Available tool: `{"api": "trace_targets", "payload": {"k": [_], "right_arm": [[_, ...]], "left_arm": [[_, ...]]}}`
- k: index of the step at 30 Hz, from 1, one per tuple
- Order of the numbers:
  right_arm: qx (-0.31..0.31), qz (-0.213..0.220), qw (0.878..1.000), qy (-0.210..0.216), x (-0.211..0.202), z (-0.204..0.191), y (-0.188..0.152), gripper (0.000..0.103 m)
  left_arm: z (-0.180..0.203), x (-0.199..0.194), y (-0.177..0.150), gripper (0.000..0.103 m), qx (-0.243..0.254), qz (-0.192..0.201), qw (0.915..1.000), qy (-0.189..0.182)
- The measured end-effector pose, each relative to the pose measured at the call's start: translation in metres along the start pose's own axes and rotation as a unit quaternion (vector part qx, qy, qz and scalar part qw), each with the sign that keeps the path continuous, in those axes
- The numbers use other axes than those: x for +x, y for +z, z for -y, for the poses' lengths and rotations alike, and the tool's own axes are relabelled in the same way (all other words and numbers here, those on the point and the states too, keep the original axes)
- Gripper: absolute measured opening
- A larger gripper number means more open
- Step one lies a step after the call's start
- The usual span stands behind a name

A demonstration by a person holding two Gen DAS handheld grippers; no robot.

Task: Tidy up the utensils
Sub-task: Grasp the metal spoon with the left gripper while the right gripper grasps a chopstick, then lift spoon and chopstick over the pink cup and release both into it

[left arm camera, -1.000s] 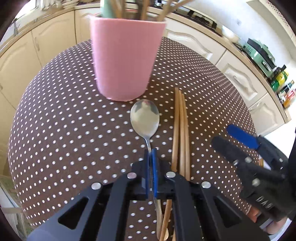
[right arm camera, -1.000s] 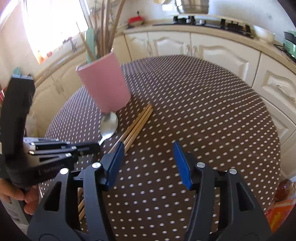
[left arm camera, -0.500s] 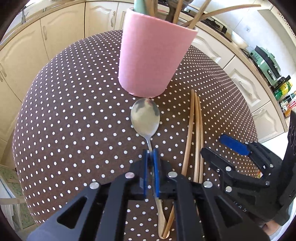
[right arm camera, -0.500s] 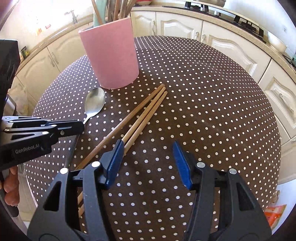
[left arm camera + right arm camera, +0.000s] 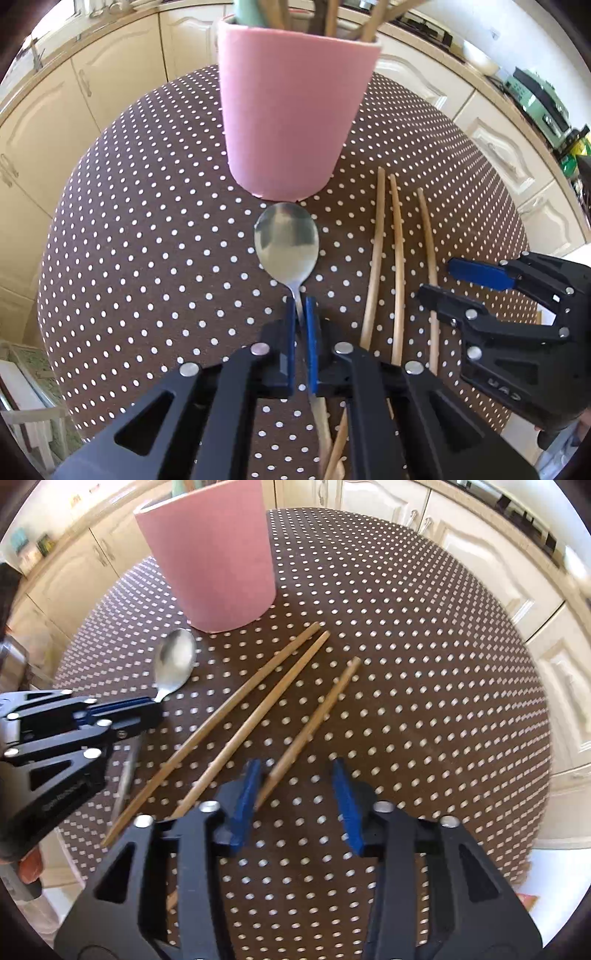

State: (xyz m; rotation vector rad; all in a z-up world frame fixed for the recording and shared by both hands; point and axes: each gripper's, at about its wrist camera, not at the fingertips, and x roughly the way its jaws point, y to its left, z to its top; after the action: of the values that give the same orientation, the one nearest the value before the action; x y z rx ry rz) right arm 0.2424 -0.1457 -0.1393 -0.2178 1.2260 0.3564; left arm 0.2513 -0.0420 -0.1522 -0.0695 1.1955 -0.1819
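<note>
- The left gripper is staying clamped on the neck of the spoon, which is lying on the dotted worktop, bowl pointing at the pink cup.
- The right gripper is closing around the separate chopstick; its left pad is touching the stick, the right one is not yet.
- This chopstick is running away from the right gripper, slanting toward the cup.

a round tabletop under a brown cloth with white polka dots fills both views. cream kitchen cabinets with arched panel doors curve behind it beneath a beige counter. a pale green appliance sits on that counter at the far right.
</note>
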Motion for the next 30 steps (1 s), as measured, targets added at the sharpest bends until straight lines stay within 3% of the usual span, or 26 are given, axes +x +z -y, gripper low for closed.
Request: {"api": "trace_targets", "payload": {"k": [3,7,17,24,30], "right_arm": [[-0.001,-0.001,1.0,0.0,0.0,0.0,0.007,0.019],[0.012,0.02,1.0,0.013,-0.002,0.004,0.006,0.006],[0.061,0.144,0.985,0.071,-0.037,0.031,-0.028,0.006],[0.076,0.271,0.953,0.112,-0.093,0.046,-0.042,0.006],[0.074,0.391,0.905,0.148,-0.142,0.048,-0.037,0.006]], "left_arm": [[-0.004,-0.002,-0.003,0.003,-0.01,0.015,0.9998,-0.007],[-0.015,-0.009,-0.01,0.003,-0.026,0.041,0.9982,-0.037],[-0.022,-0.064,-0.027,0.003,-0.013,0.163,0.984,-0.07],[-0.021,-0.115,-0.033,0.003,0.0,0.258,0.9607,-0.104],[-0.014,-0.143,-0.016,0.003,0.004,0.344,0.9307,-0.125]]}}
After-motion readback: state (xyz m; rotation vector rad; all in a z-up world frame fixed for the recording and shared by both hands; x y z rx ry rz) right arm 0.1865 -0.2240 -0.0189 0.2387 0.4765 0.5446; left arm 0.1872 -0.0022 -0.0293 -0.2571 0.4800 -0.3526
